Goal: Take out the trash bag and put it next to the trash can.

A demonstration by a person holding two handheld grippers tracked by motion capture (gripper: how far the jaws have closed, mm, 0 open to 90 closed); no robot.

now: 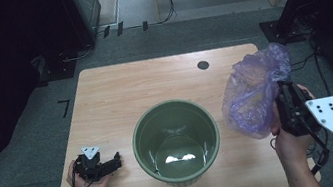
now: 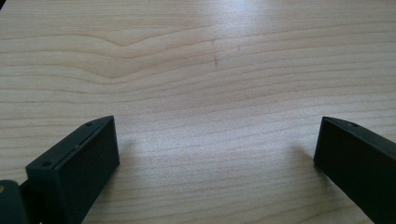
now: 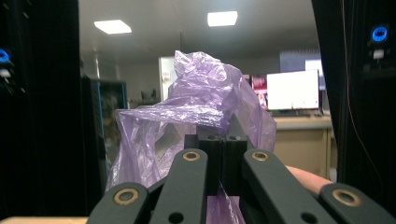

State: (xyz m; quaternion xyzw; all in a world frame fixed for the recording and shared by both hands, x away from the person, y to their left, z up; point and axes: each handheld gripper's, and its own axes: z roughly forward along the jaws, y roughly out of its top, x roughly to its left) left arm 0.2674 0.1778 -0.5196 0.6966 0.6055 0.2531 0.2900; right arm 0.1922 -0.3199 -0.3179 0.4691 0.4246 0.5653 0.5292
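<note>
A crumpled purple plastic bag (image 1: 253, 91) hangs above the table's right side, to the right of a green bucket (image 1: 177, 141). My right gripper (image 1: 281, 98) is shut on the bag, held off the table. In the right gripper view the jaws are pressed together with the bag (image 3: 196, 112) bunched up over and behind them. My left gripper (image 1: 114, 161) lies on the table at the front left, pointing toward the bucket. In the left gripper view its fingers (image 2: 79, 163) stand wide apart over bare wood with nothing between them.
The wooden table (image 1: 118, 91) has a round cable hole (image 1: 203, 65) near its far edge. The bucket stands at the front centre, hollow inside with a shiny bottom. Dark equipment racks and cables stand on the floor beyond the table.
</note>
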